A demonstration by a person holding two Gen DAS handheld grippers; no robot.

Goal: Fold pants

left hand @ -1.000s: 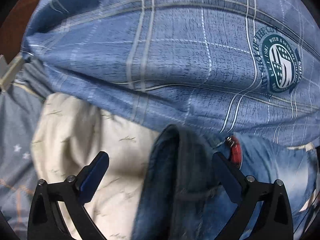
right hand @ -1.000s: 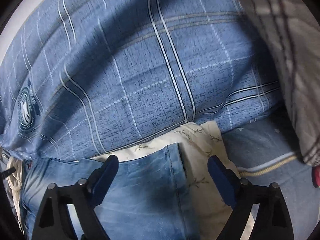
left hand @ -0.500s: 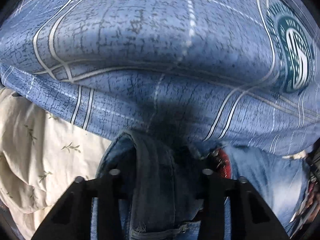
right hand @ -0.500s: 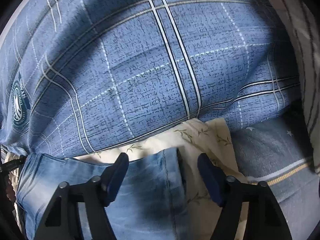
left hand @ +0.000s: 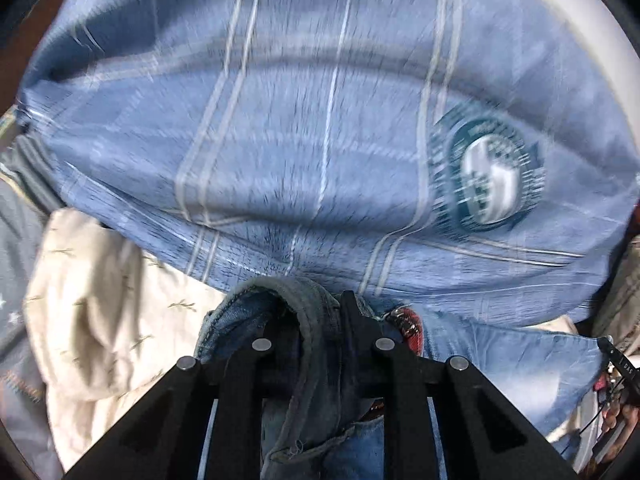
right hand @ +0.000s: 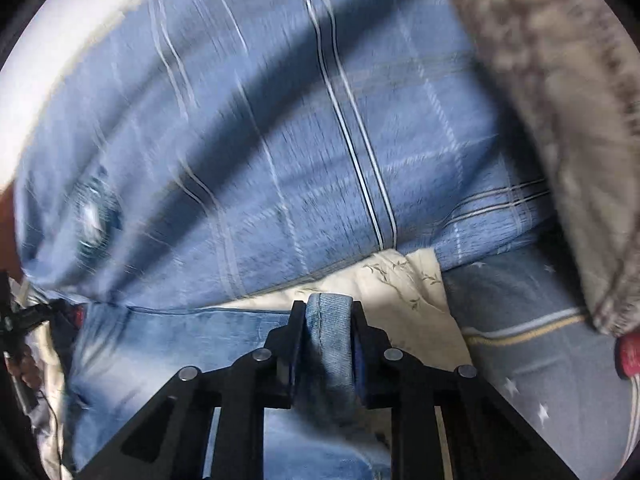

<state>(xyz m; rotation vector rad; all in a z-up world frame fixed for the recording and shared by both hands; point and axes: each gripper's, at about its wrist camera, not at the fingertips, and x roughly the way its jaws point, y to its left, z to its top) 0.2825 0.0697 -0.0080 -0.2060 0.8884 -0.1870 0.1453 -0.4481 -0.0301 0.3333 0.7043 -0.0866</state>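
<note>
On bed, against big blue plaid pillow w/ round green crest (left hand: 328,128), faded blue denim pants (left hand: 500,364) lie spread over cream leaf-print sheet (left hand: 104,320). Change vs 1 s ago: both claws stood wide over the cloth then; now both pinch it. Left gripper (left hand: 320,320) fully clamped on a thick dark-blue bunched edge of pants, fabric rolled up between fingers, red tag just beside. Right gripper (right hand: 329,320) has the other light-blue hemmed edge pressed between its pads, jaws closing the last bit. Both views motion-blurred, pillow sits lower/further than half a sec ago, so both hands look to be lifting. Meaning: grasp step done, two corners secured; est. fold-over is next, task early. Risk: left bunch is thick, may slip unevenly. Grey fuzzy blanket (right hand: 560,120) at right, clear of pants.
</note>
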